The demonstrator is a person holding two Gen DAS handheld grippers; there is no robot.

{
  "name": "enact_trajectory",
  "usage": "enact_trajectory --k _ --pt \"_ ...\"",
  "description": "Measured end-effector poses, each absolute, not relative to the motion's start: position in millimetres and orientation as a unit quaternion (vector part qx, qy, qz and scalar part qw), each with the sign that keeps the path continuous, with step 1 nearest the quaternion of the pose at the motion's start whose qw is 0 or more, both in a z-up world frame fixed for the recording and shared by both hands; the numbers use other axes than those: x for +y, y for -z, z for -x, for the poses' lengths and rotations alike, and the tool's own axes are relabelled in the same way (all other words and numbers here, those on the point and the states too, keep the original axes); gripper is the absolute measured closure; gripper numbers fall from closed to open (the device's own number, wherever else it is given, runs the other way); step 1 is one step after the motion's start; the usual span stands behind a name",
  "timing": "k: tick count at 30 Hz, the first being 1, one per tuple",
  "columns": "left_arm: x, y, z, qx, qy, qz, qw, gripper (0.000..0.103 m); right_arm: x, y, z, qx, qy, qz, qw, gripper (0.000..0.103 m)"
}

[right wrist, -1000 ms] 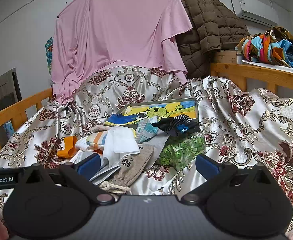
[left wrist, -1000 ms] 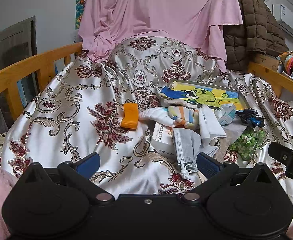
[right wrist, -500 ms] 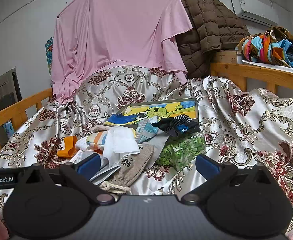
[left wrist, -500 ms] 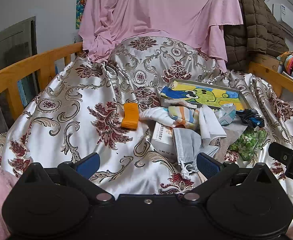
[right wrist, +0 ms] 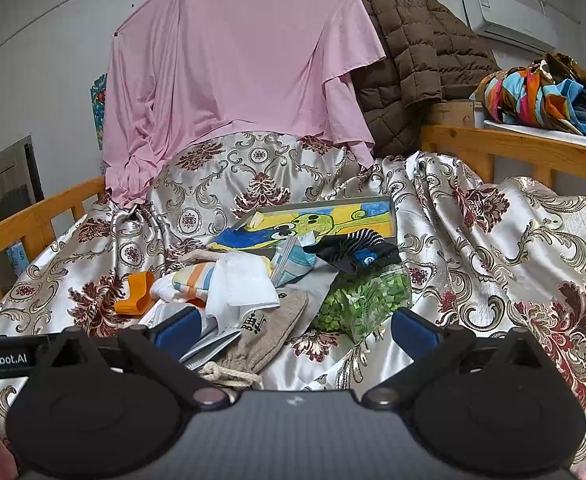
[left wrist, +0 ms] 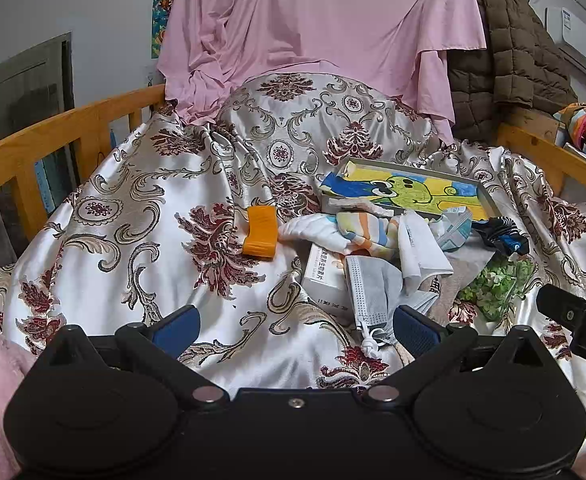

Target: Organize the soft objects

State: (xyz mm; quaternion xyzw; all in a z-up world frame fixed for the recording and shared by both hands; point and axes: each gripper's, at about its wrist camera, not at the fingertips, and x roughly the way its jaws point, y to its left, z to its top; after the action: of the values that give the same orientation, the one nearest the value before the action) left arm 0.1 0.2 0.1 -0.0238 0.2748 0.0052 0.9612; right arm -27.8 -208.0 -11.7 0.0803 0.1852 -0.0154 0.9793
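You held both grippers, left (left wrist: pixel 295 326) and right (right wrist: pixel 295 326), released near the pile, pre-grasp; grey mask (left wrist: pixel 369 292) was probably the nearest pick.

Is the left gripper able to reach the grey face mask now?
Probably yes. The left gripper is open and empty, and the grey face mask lies uppermost at the pile's near edge, just ahead of its right finger.

Brocade-covered bed (left wrist: pixel 133 220): orange band (left wrist: pixel 259 231), clutter pile (left wrist: pixel 393 248).
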Motion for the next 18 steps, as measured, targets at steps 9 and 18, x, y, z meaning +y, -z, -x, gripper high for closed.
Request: enact_trajectory --k 9,18 --pt "0.1 -0.1 -0.1 0.275 -0.005 0.024 0.961 0.001 -206.5 12.3 26.7 0.186 0.021 -0.079 0.979 0.000" --pt "4.5 -2.3 -1.8 0.283 0.007 0.038 0.958 0.001 -207.6 10.8 26.7 0.191 0.015 -0.079 0.978 0.000"
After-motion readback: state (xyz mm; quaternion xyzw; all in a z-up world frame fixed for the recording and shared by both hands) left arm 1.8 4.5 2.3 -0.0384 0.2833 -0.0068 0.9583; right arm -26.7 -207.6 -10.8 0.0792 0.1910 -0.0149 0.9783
